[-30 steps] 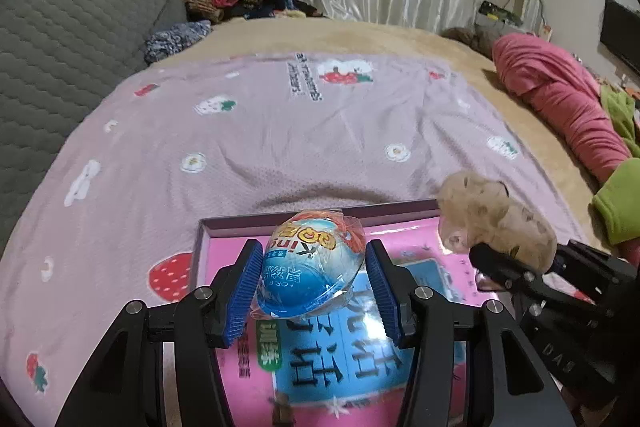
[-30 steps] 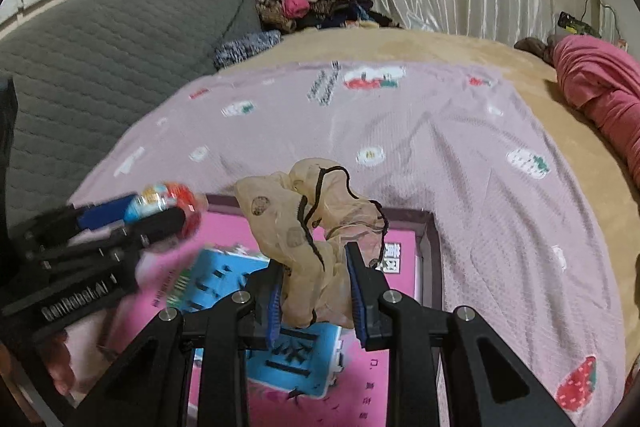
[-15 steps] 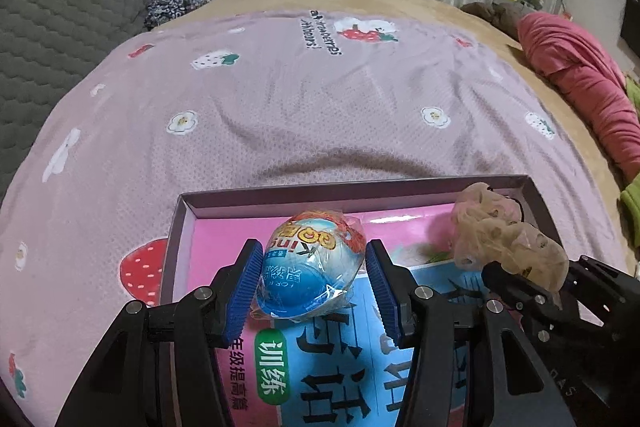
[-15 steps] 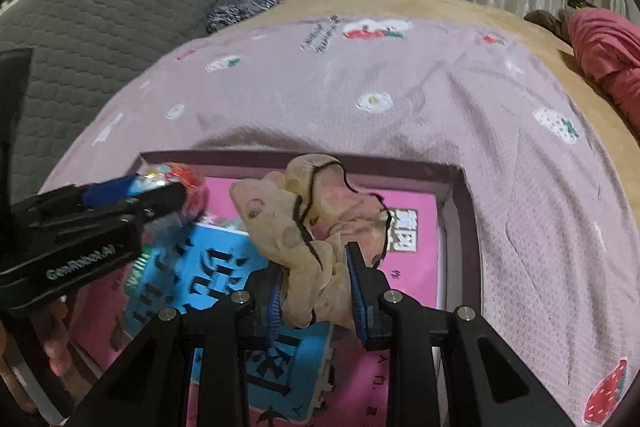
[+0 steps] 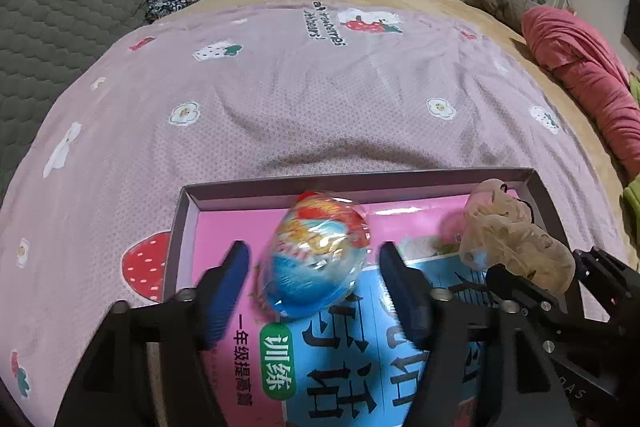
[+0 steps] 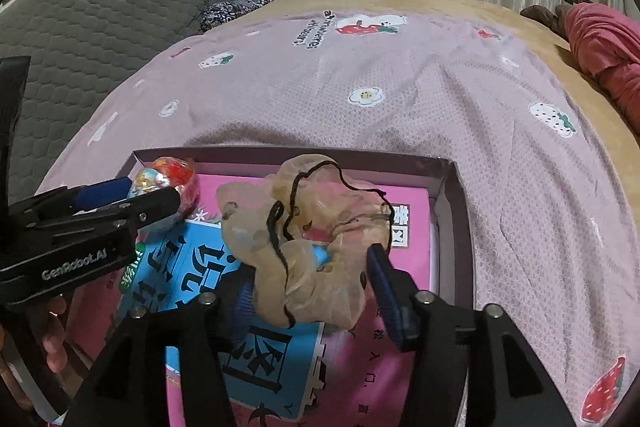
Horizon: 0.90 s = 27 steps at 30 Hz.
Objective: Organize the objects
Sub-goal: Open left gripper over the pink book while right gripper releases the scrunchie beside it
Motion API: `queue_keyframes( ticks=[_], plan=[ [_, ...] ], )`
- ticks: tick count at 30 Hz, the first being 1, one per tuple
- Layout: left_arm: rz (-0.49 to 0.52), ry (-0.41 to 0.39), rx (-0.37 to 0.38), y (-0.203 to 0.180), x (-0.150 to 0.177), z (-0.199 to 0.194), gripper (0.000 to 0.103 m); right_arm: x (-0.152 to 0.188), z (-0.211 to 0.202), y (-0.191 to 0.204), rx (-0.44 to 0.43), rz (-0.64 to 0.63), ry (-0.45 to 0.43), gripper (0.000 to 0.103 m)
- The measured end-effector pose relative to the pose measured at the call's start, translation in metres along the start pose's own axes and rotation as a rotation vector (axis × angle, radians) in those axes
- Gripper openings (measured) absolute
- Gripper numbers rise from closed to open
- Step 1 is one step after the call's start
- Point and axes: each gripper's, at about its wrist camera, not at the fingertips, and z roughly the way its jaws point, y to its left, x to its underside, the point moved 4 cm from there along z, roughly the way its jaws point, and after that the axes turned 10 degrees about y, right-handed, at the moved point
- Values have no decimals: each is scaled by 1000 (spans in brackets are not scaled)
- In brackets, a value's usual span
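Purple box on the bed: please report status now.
Left hand-held gripper opening, wrapped egg toy loose between pads. Right hand-held gripper opening, beige scrunchie dropping free. Both over pink book inside purple box. Nothing blocking.

The egg-shaped toy (image 5: 320,255) wears crinkly, glossy clear film. The scrunchie (image 6: 308,247) is sheer, gauzy beige cloth with black cord trim. The box (image 5: 360,181) looks like matt purple cardboard; the booklet (image 5: 224,227) lining it is smooth, glossy paper. Underneath, the bedspread (image 5: 280,99) is finely textured matt cloth.
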Motion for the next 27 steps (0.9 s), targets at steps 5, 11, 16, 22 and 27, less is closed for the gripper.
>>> queue_keyframes(
  ticks=[5, 11, 16, 22, 27],
  plan=[
    [4, -3, -12, 2, 3, -7, 77, -1, -11, 1, 14, -8, -21, 66],
    [10, -15, -24, 5, 8, -22, 82, -3, -32, 4, 42, -21, -64, 75],
    [8, -48, -11, 10, 15, -49, 90, -1, -62, 13, 52, -27, -122, 86],
    [-13, -68, 36, 19, 33, -86, 97, 9, -108, 30, 83, -46, -208, 94],
    [-19, -95, 44, 22, 49, -117, 97, 31, -140, 39, 69, -34, -234, 98]
  ],
)
